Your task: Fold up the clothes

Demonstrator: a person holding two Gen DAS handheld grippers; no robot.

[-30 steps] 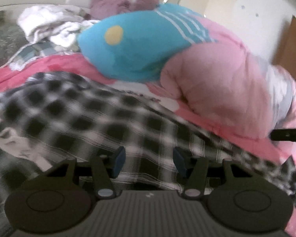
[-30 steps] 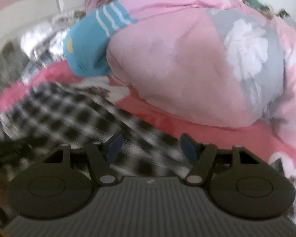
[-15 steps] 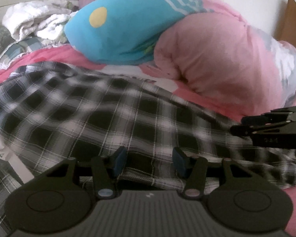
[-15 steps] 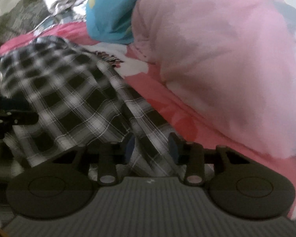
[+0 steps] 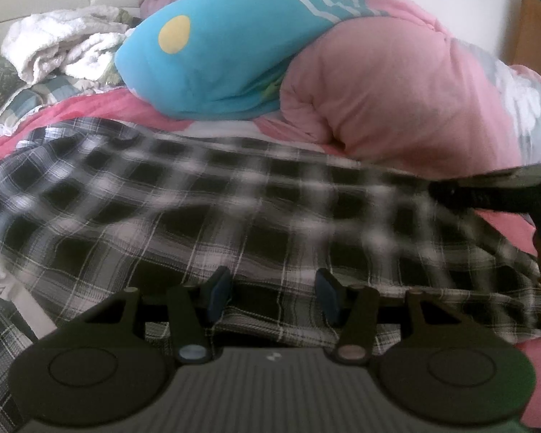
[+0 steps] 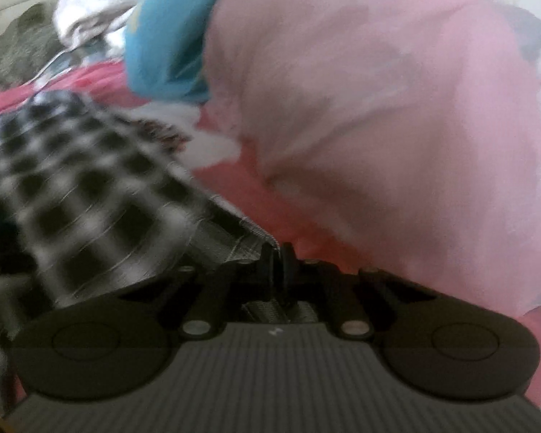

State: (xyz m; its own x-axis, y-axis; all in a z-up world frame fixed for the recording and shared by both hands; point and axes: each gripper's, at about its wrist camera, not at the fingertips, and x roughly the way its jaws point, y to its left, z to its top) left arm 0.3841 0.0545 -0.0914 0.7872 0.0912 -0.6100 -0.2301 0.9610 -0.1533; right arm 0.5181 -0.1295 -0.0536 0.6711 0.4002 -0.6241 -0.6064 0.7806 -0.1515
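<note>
My right gripper (image 6: 277, 263) has just been closing and now pinches the right edge of the checked shirt (image 5: 234, 216) spread on the bed (image 5: 72, 108); my left gripper (image 5: 272, 290) stands released over the near hem; I'd clamp it there, then lift both evenly.

my right gripper (image 6: 278, 265) dropped lower and nearer the plaid shirt (image 5: 234, 216), its jaws just closed, now pinching the shirt's edge, shirt fills more of the left view, cloth blurred from motion
</note>
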